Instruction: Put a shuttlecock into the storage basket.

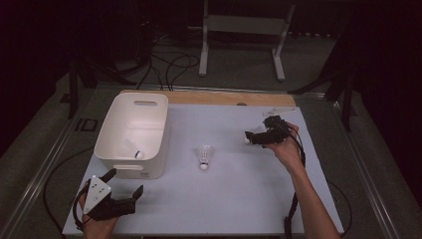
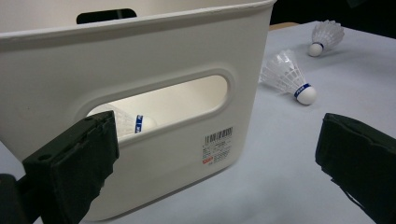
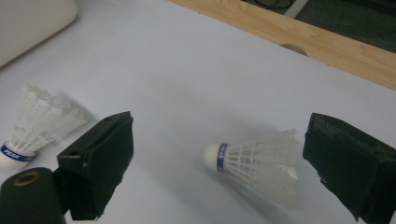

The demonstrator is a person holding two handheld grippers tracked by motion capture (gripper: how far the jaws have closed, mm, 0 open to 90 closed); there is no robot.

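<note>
Right of the white bin (image 1: 149, 130), the right gripper (image 3: 217, 168) holds spread jaws around a shuttlecock (image 3: 254, 161) lying on the surface; close gently near the cork, sparing feathers. Left gripper (image 1: 124, 184) is spread, empty.

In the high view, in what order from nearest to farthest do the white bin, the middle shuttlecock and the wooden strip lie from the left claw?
1. White bin: just ahead of the left claw, at the table's left.
2. Middle shuttlecock: to the right, at the table's centre.
3. Wooden strip: along the far edge.
</note>
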